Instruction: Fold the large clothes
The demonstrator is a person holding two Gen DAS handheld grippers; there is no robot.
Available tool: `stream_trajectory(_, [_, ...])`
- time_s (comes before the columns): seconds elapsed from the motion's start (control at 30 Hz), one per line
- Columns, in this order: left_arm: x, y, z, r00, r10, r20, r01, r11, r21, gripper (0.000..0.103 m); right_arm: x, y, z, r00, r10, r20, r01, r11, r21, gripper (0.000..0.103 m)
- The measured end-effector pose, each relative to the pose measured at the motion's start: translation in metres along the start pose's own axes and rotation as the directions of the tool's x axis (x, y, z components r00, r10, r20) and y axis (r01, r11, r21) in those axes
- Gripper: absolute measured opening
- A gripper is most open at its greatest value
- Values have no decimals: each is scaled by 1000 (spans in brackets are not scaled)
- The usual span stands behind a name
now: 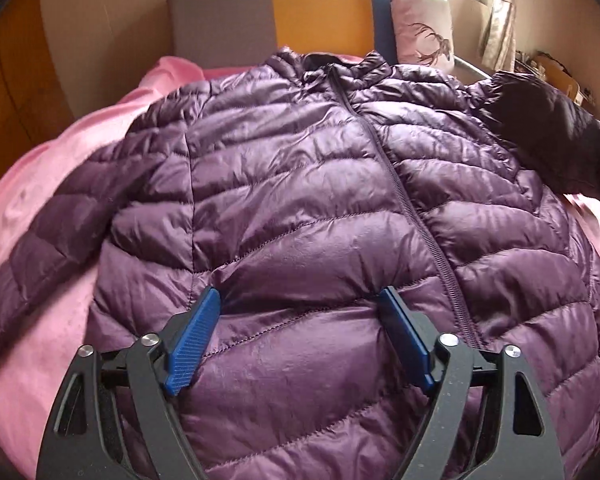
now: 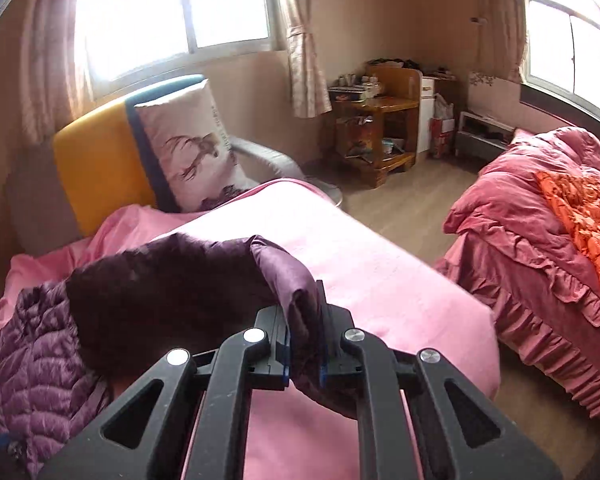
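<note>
Purple puffer jacket [image 1: 300,184] zipped, flat on pink bedsheet [image 1: 40,216]; left gripper [image 1: 300,300] spread above it, right gripper [image 2: 305,320] clamped on sleeve [image 2: 188,280].

The left gripper [image 1: 302,304] has two matte black arms, each with triangular cut-outs and round silver screw heads at the pivots. Its fingers carry long blue pads [image 1: 194,340] with fine ribbing across the faces. Faint pale specks dot the black plastic. The right gripper [image 2: 305,328] is built the same: black linkage arms with triangular openings, four shiny round screws in a row, and thin blue pad edges showing along the inner faces.
</note>
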State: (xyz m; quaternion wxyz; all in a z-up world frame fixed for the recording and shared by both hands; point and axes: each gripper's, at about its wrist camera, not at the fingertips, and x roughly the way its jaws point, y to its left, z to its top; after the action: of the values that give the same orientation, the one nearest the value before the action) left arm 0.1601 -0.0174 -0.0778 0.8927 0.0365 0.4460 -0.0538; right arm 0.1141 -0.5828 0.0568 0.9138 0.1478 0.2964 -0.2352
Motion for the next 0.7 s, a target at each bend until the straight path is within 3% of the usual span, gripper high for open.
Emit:
stream_trajectory(0.13, [7, 3, -1, 1000, -11, -9, 10, 1000, -19, 86, 49, -33, 29, 983, -170, -70, 172, 985, 15, 8])
stream_trajectory(0.23, [10, 5, -1, 1000, -18, -14, 18, 1000, -11, 88, 108, -46, 21, 938, -271, -218, 277, 961, -6, 7])
stream_trajectory(0.37, [12, 9, 0, 1000, -12, -20, 12, 1000, -9, 89, 151, -41, -12, 886, -298, -354, 310, 950, -23, 10])
stream_trajectory(0.43, [11, 11, 1, 1000, -16, -24, 15, 1000, -16, 89, 153, -34, -21, 879, -331, -343, 338, 940, -41, 21])
stream_trajectory(0.5, [8, 11, 4, 999, -18, -35, 18, 1000, -17, 89, 141, -21, -21, 868, -410, -281, 401, 912, -89, 57])
stream_trajectory(0.57, [2, 13, 11, 998, -43, -37, 43, 999, -16, 89, 121, -3, -15, 888, -427, -172, 412, 904, -118, 73])
stream_trajectory(0.6, [-3, 12, 15, 999, -47, -18, 47, 999, -17, 89, 110, 11, -12, 904, -410, -122, 393, 909, -140, 77])
stream_trajectory(0.67, [-14, 16, 27, 998, -28, 51, 29, 999, -17, 89, 94, 47, -9, 955, -287, -77, 271, 947, -174, 78])
stream_trajectory(0.7, [-18, 18, 33, 997, -21, 78, 23, 1000, -21, 89, 88, 69, -9, 979, -187, -83, 168, 967, -189, 78])
